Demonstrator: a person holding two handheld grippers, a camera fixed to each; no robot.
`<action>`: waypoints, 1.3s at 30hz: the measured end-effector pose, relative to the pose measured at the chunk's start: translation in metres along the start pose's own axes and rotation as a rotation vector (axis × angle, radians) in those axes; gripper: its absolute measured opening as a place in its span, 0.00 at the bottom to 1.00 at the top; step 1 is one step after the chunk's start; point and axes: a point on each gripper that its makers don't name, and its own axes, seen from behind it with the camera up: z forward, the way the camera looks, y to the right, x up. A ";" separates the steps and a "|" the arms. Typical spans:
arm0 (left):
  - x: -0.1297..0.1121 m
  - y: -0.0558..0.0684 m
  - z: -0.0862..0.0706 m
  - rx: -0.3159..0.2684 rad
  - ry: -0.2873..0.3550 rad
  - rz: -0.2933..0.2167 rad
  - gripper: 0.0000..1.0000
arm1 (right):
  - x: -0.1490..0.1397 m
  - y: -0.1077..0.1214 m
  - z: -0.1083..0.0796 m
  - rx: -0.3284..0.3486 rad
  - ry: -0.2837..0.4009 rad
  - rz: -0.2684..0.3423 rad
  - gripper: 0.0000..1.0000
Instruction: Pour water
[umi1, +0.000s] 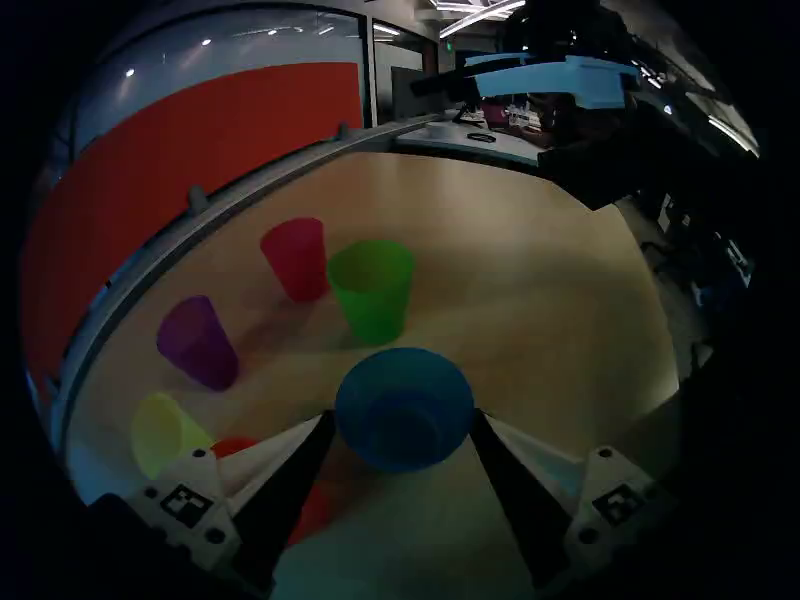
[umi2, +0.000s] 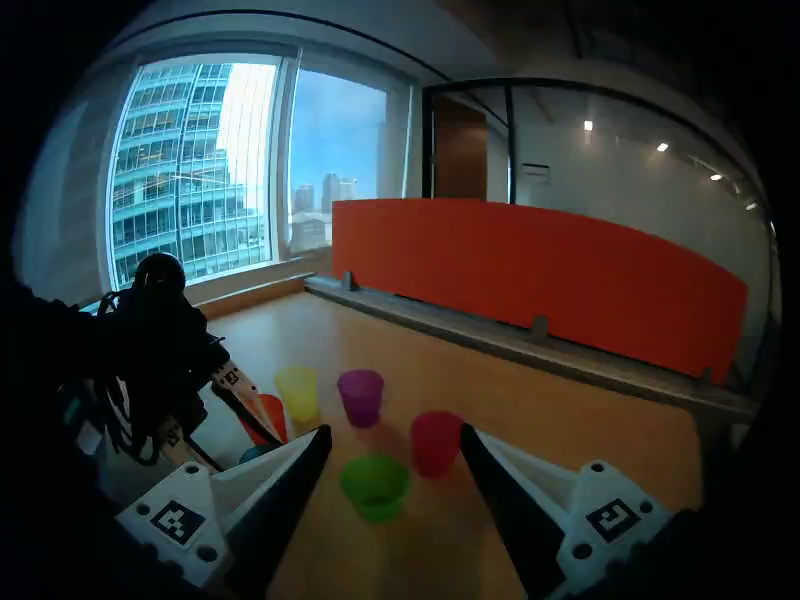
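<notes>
six cups: blue cup (umi1: 403, 405), green cup (umi1: 372, 288), red cup (umi1: 296, 258), purple cup (umi1: 197, 341), yellow cup (umi1: 160, 432), orange cup (umi1: 238, 446)

An orange cup (umi1: 236, 446) sits mostly hidden behind a finger of the left gripper (umi1: 403, 420), which also clips the yellow cup (umi1: 160, 430). In the right gripper view, a mere sliver of the blue cup (umi2: 254, 453) clears the right gripper (umi2: 395, 430). Items on the far desk (umi1: 470, 135), possibly office clutter, are too dark to identify.
</notes>
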 end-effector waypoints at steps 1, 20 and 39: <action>0.000 0.000 0.002 0.002 0.000 0.000 0.97 | 0.000 0.000 0.000 -0.001 0.000 0.001 0.99; 0.000 0.000 0.016 0.019 0.007 0.016 0.91 | -0.004 0.006 -0.004 -0.009 0.002 0.009 0.99; 0.014 0.005 -0.009 0.020 0.057 0.011 0.86 | 0.003 0.002 -0.007 -0.010 0.012 0.007 0.99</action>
